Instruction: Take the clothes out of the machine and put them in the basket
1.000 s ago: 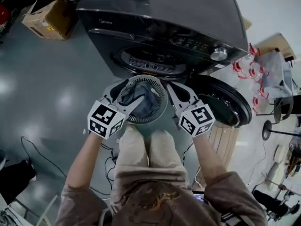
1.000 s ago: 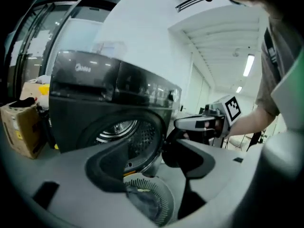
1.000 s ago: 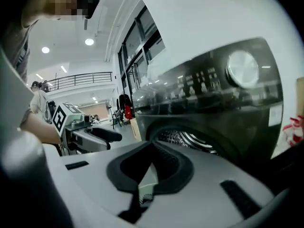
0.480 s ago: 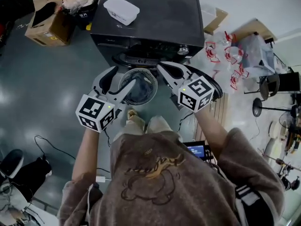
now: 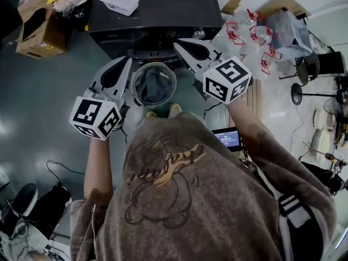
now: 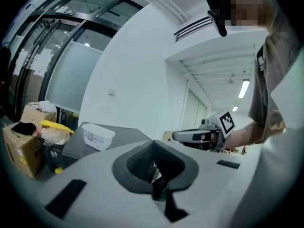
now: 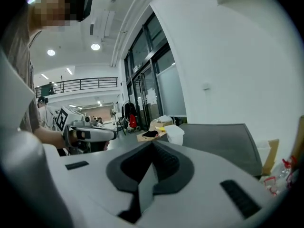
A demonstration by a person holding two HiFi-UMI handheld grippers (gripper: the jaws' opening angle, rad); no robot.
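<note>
A round slatted basket (image 5: 140, 74) stands on the floor in front of the dark washing machine (image 5: 157, 12), with grey-blue clothes (image 5: 154, 85) inside. In the head view my left gripper (image 5: 126, 63) hangs high above the basket's left side, and its jaws are shut on nothing. The right gripper (image 5: 178, 44) is up over the machine's front, right of the basket, jaws together and empty. The left gripper view shows the closed left gripper (image 6: 153, 143) aimed over the machine's top, with the right gripper (image 6: 199, 136) beyond. Seen from the right gripper view, the right gripper (image 7: 153, 144) is shut too.
A white lidded tub (image 5: 119, 0) lies on the machine's top. Cardboard boxes (image 5: 41, 29) stand left of the machine. Plastic bags with red marks (image 5: 255, 34) and a chair (image 5: 321, 69) are at the right. Cables (image 5: 60, 173) trail on the floor.
The person has stood up and both grippers have risen well above the basket, which stays on the floor. The left gripper's jaws, apart beside the basket rim before, are now together.
</note>
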